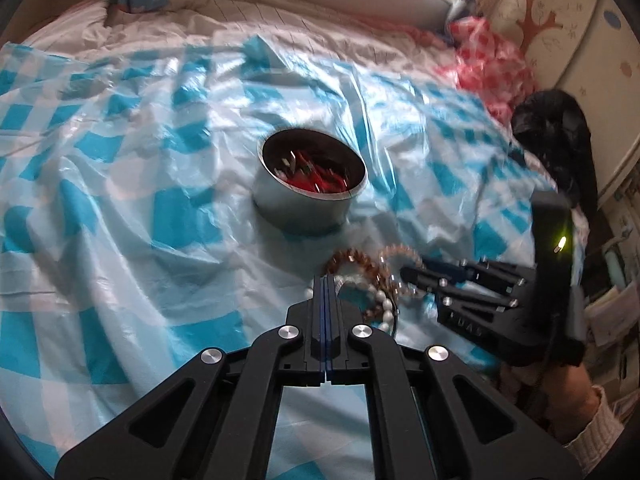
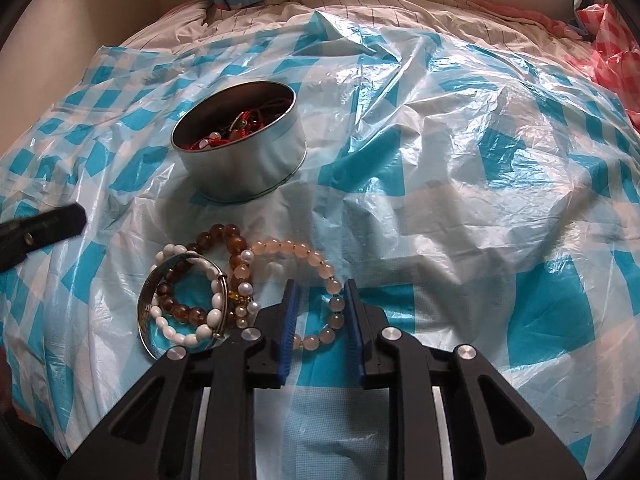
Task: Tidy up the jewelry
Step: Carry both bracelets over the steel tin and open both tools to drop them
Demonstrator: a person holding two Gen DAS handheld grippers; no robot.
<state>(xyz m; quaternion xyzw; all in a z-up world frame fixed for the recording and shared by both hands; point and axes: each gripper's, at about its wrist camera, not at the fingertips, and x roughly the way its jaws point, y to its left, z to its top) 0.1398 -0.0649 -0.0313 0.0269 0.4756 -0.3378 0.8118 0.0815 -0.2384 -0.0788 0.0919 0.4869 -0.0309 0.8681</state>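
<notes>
My right tool (image 2: 320, 300) stood narrowly open astride the light, floppy, slippery pink bead bracelet (image 2: 298, 254), best pinched across its strand; my left tool (image 1: 326, 292) was shut empty.

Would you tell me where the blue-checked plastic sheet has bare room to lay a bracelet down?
Bare sheet spreads right of the round tin and beyond the pink bracelet. It is crowded just below the tin, where the brown bracelet, white bracelet and metal bangle overlap.
</notes>
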